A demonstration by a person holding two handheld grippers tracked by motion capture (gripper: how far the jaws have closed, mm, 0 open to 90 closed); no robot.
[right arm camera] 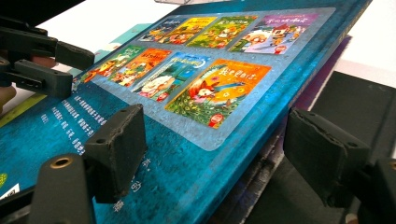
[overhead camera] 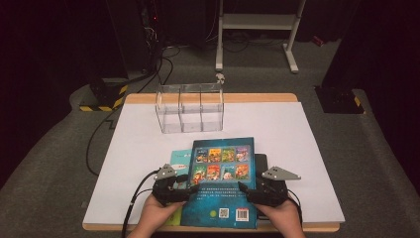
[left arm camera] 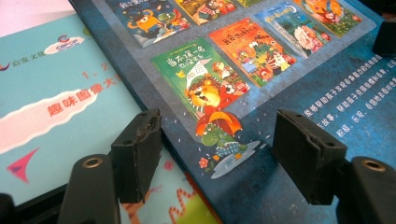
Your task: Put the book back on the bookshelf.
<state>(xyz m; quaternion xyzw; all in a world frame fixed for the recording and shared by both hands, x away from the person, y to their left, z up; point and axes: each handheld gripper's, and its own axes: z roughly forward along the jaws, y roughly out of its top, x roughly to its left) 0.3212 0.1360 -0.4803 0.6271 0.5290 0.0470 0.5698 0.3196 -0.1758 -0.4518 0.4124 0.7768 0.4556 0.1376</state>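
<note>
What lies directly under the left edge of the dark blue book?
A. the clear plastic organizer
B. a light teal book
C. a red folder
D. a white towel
B. In the left gripper view the dark blue book overlaps a light teal book beneath its edge.

The large book lies at the table's near edge, overlapping a thinner book on its left and a dark book on its right; the clear divided box stands behind them; the left gripper and right gripper straddle the large book's side edges.
</note>
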